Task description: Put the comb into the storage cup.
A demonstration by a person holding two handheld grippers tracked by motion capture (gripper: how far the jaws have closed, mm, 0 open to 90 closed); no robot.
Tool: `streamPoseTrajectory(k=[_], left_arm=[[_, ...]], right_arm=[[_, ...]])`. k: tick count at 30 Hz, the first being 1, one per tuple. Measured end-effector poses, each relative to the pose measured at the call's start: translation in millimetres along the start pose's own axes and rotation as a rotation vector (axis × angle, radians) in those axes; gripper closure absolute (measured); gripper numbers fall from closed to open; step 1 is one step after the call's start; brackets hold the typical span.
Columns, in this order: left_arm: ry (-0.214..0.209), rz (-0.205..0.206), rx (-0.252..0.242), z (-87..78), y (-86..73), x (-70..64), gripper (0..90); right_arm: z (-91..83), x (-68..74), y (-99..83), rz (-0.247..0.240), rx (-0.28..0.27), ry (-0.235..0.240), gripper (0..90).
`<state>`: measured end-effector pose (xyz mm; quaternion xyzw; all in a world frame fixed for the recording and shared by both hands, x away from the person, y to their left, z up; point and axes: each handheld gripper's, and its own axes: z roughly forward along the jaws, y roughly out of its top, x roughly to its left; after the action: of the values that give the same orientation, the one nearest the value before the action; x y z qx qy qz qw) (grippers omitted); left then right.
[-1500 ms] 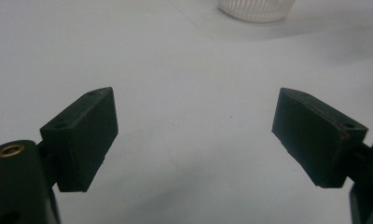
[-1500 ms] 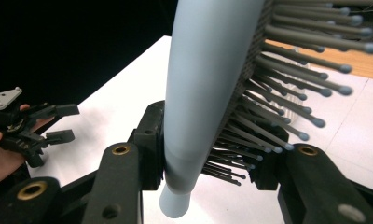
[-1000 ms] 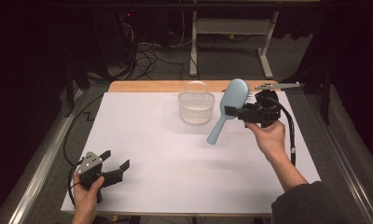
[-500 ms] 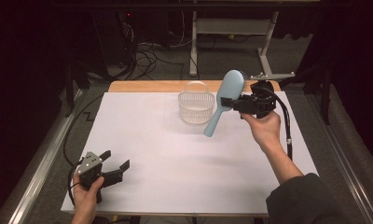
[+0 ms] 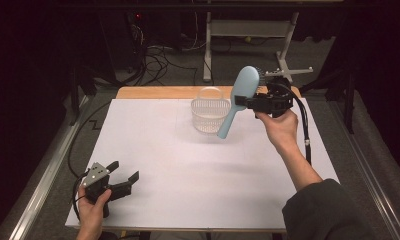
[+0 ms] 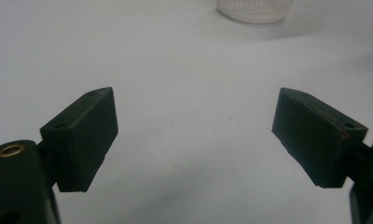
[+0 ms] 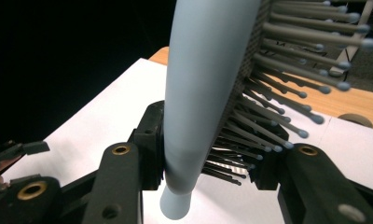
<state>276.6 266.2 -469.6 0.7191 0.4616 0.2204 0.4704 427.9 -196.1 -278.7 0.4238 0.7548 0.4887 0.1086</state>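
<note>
A light blue hairbrush [image 5: 236, 99] hangs in the air beside a clear ribbed plastic basket [image 5: 209, 114] at the table's far middle. My right gripper [image 5: 243, 102] is shut on the hairbrush [image 7: 205, 79] near where head meets handle; its jaws press the smooth back and the bristles. The handle tip slants down next to the basket's right side. Near the front left corner, my left gripper [image 5: 124, 176] is open with nothing between its fingers. In the left gripper view the left gripper [image 6: 194, 135] looks over bare white table toward the basket [image 6: 254, 10].
A white sheet [image 5: 163, 165] covers the table, with a wooden strip [image 5: 153, 93] showing at the far edge. Cables and a metal stand [image 5: 288, 60] lie on the floor beyond. A black cable [image 5: 305, 131] trails from the right gripper.
My right gripper has carried the hairbrush slightly left and farther back, tipping it more upright, so its handle now hangs beside the basket. The left gripper has stayed still.
</note>
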Motion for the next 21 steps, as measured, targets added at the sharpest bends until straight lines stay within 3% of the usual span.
streamPoseTrajectory(k=[21], left_arm=[[-0.014,-0.003,-0.002,0.6,0.1,-0.3,15.2]], right_arm=[[19.2,-2.1,18.9,0.007,-0.002,-0.033,56.8]])
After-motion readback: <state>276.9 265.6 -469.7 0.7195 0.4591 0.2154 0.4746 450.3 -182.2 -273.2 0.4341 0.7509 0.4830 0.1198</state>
